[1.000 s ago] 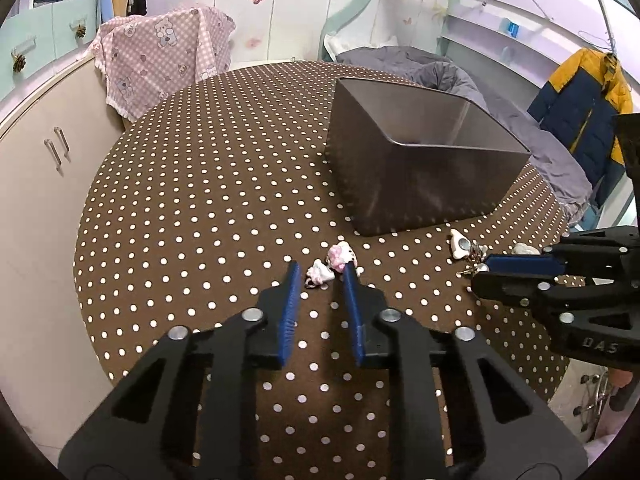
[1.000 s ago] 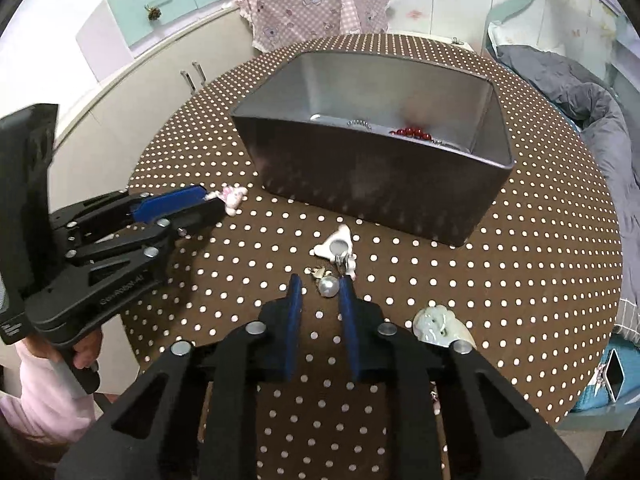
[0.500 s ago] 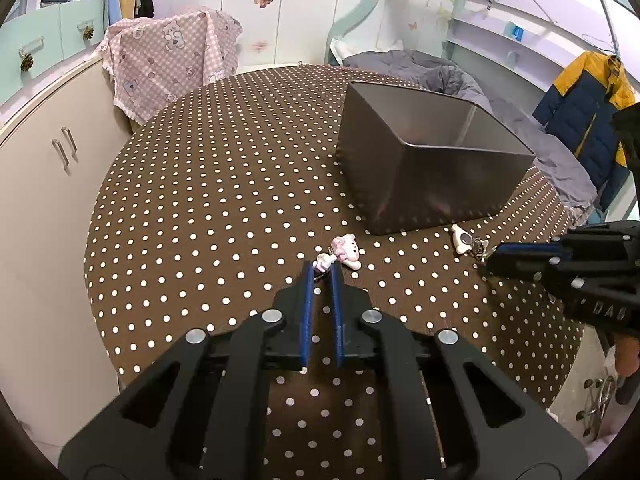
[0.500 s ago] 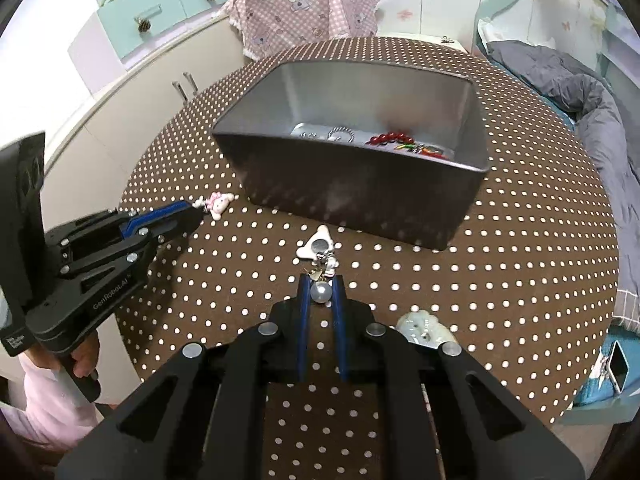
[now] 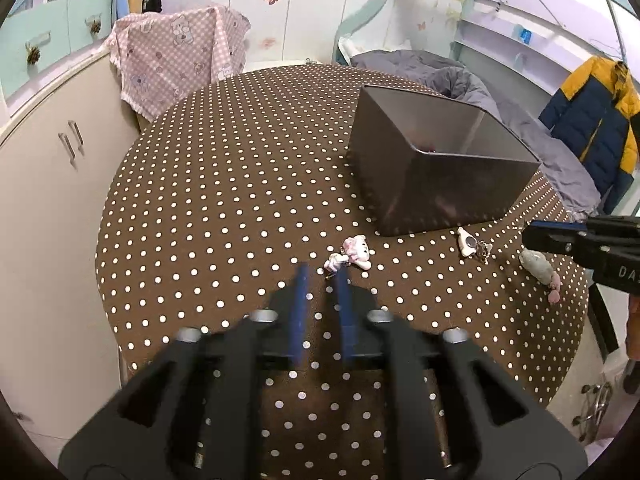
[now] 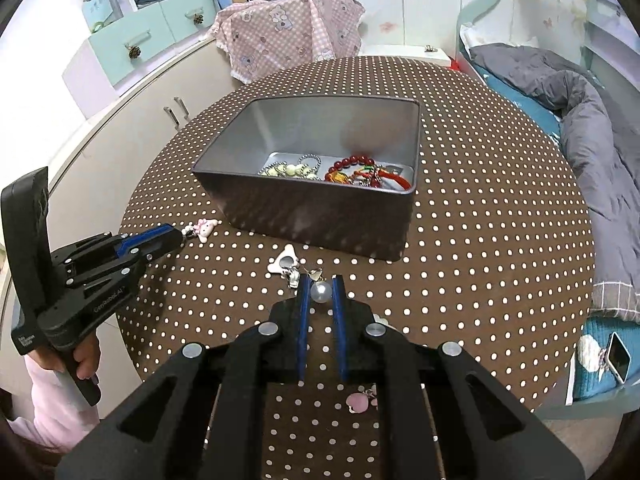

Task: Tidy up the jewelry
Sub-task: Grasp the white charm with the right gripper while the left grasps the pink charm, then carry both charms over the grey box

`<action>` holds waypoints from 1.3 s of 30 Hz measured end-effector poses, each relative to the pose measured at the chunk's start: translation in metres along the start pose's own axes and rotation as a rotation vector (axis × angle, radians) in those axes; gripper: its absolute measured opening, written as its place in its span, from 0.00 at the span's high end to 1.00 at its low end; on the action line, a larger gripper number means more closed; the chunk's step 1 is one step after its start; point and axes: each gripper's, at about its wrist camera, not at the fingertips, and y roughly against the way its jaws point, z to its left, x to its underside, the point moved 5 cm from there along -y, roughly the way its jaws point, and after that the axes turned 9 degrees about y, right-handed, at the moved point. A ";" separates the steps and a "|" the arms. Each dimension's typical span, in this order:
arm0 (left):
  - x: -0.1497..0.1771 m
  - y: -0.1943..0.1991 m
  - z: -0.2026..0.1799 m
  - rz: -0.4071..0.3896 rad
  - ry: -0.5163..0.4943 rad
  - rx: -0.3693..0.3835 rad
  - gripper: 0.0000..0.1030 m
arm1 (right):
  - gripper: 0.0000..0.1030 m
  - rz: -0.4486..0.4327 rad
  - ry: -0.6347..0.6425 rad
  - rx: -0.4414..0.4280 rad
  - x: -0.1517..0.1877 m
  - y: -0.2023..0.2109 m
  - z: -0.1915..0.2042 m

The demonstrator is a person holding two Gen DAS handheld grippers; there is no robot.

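Note:
My left gripper [image 5: 321,277] hovers low over the dotted table [image 5: 224,184]. Its jaws are opening with nothing between them. A pink kitty charm [image 5: 353,253] lies on the cloth just past its tips. My right gripper [image 6: 321,281] is shut on a white pearl [image 6: 321,292], whose small metal links trail to a white triangular charm [image 6: 285,262] on the table. The grey metal box [image 6: 320,216] stands beyond, holding red and pale bead bracelets [image 6: 352,170]. The right wrist view also shows the left gripper [image 6: 180,236] beside the kitty charm [image 6: 205,228].
A pale green pendant [image 5: 535,266] with a pink piece lies near the table's right edge, under the right gripper [image 5: 530,234]. A pink heart charm [image 6: 358,402] shows below the right fingers. Cabinets stand left, a bed right. A hand in a pink sleeve [image 6: 52,392] holds the left gripper.
The left jaws shut beside the kitty charm, then opened again, and the charm stays on the cloth. The right jaws closed on the pearl and drew back and up a little.

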 end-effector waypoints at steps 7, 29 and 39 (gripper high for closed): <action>-0.008 0.003 -0.006 -0.045 -0.032 -0.018 0.34 | 0.91 0.002 0.000 -0.011 -0.001 -0.001 0.000; -0.024 -0.004 0.011 -0.063 0.028 -0.039 0.25 | 0.91 -0.015 -0.027 -0.005 0.001 0.006 -0.014; -0.028 -0.036 -0.002 -0.033 -0.087 -0.116 0.68 | 0.91 -0.007 -0.019 -0.013 -0.003 0.001 -0.011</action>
